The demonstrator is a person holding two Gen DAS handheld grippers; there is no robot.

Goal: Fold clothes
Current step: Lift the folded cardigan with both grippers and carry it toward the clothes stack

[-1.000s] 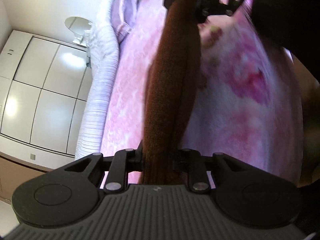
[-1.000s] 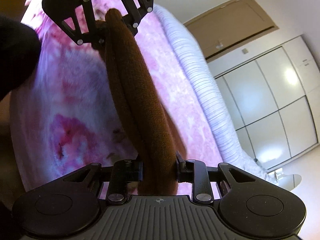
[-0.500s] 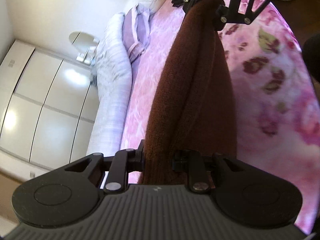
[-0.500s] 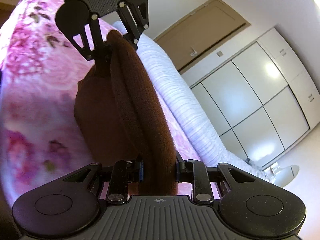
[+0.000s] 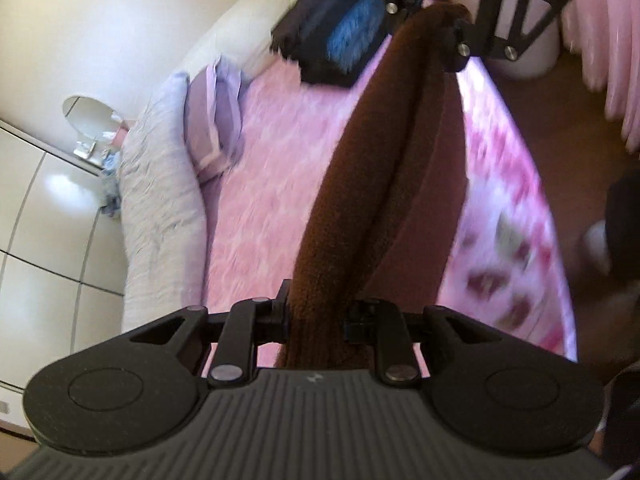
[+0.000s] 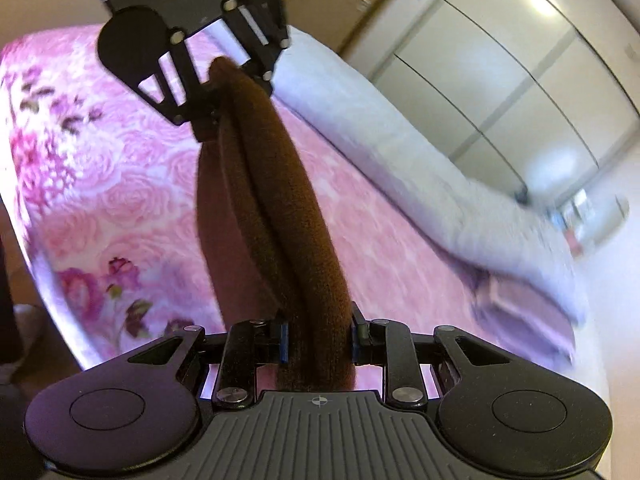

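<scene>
A brown knitted garment (image 5: 372,184) hangs stretched in the air between my two grippers, above a pink floral bed cover (image 5: 280,152). My left gripper (image 5: 316,316) is shut on one end of it. At the top of the left wrist view the right gripper (image 5: 444,28) clamps the far end. In the right wrist view my right gripper (image 6: 318,338) is shut on the brown garment (image 6: 276,208), whose doubled folds run up to the left gripper (image 6: 216,88). The lower part of the cloth hangs down behind the top edge.
A dark garment with a blue patch (image 5: 340,36) lies at the head of the bed. A lilac pillow (image 5: 216,120) and a rolled white duvet (image 5: 164,208) lie along the far side. White wardrobe doors (image 6: 520,80) stand beyond. Brown floor (image 5: 580,128) borders the bed.
Both grippers have swung with the garment still stretched between them. The view has turned towards the head of the bed, where the dark garment and pillow now show.
</scene>
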